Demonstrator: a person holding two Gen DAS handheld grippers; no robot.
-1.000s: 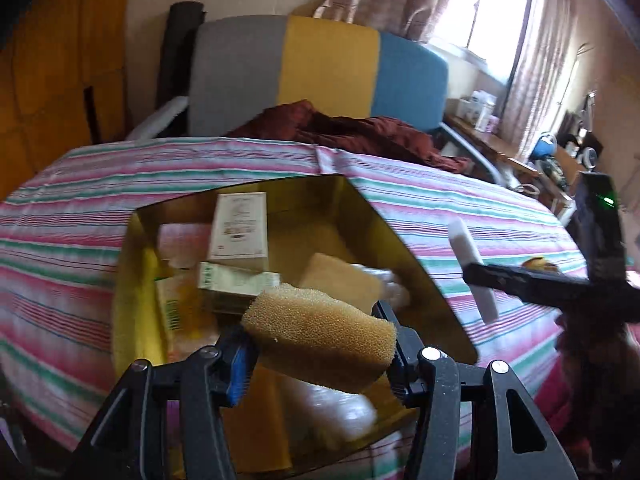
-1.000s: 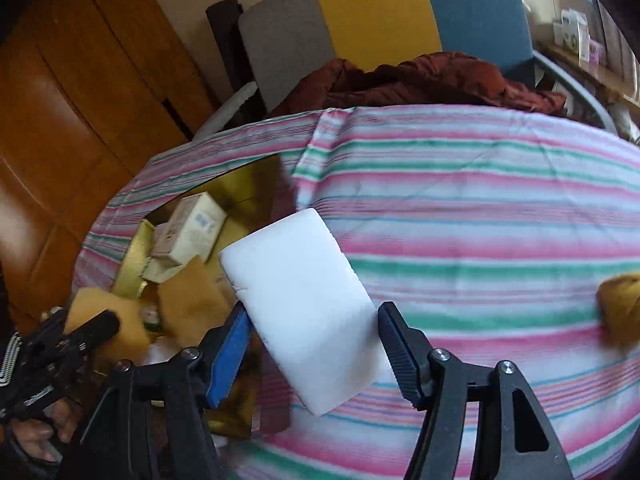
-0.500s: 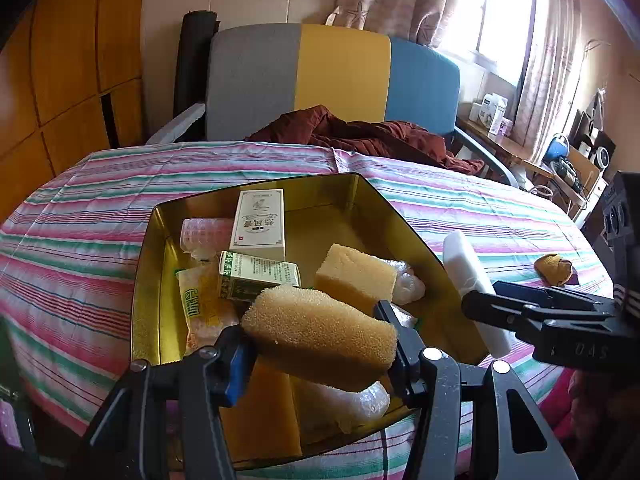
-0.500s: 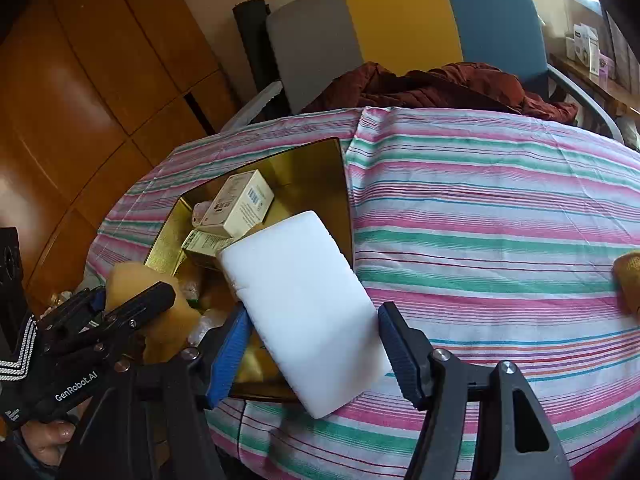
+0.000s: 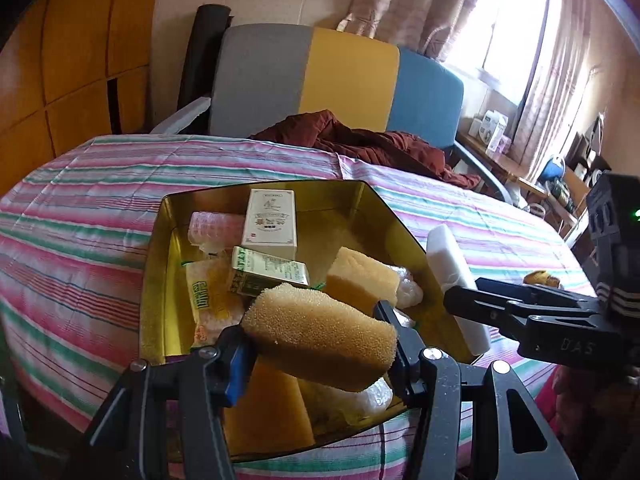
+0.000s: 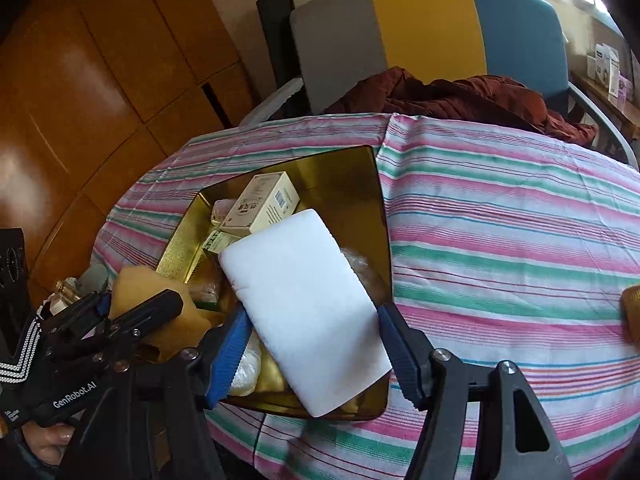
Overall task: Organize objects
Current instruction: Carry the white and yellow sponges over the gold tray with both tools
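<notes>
Both tongs have drifted over the gold tin point(image 5: 384, 216): left tongs point(image 5: 316, 344) pinching the tan sponge point(image 5: 320, 340), right tongs point(image 6: 312, 344) pinching the white foam block point(image 6: 304, 304). Drop-off looks imminent.

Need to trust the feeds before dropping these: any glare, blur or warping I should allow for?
Left wrist view: window blown out white at upper right, striped tablecloth bowed by fisheye. Right wrist view: white foam block nearly featureless, gold metal tin walls mirror-like; both sharp.
</notes>
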